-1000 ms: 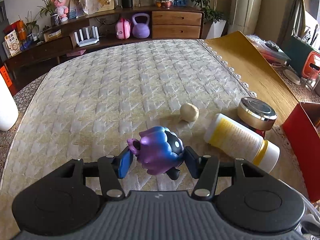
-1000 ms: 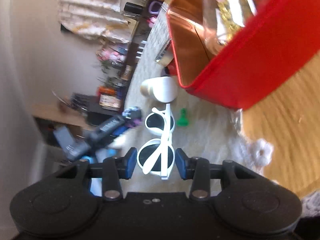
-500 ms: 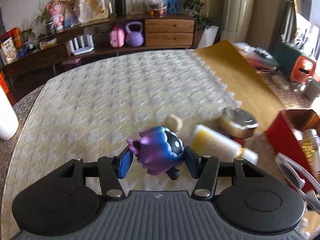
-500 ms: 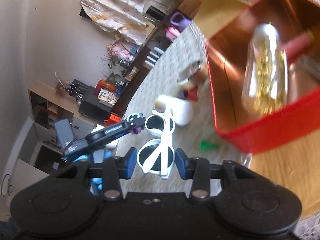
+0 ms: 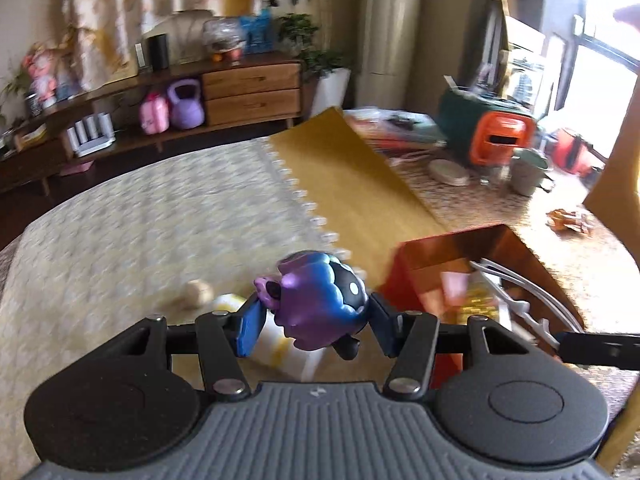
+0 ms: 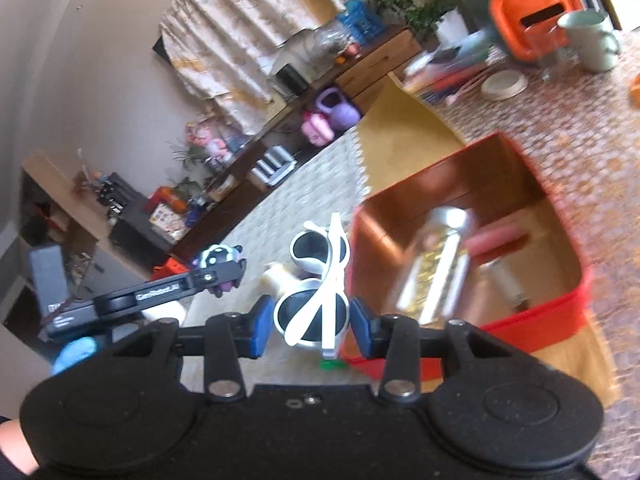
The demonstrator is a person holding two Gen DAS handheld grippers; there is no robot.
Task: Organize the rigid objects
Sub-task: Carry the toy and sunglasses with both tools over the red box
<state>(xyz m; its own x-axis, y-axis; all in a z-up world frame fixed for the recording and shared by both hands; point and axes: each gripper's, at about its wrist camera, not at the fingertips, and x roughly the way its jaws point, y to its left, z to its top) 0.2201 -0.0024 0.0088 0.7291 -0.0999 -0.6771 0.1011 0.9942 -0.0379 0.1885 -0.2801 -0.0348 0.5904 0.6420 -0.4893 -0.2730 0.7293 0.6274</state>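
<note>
My left gripper is shut on a purple and blue toy figure, held in the air just left of the red box. My right gripper is shut on white-framed sunglasses, lifted beside the near left corner of the red box. Inside the box lie a clear bottle with gold contents and a pink item. The sunglasses' arms show over the box in the left wrist view. The left gripper with its toy appears at the left of the right wrist view.
On the quilted cloth lie a small beige ball and a white bottle with a yellow label. A tiny green piece sits under the sunglasses. An orange appliance, a pale mug and clutter crowd the far right.
Both grippers rose and swung toward the red box with their objects still gripped. The box now lies open under the right gripper's view, and the ball and bottle have slid lower in the left view.
</note>
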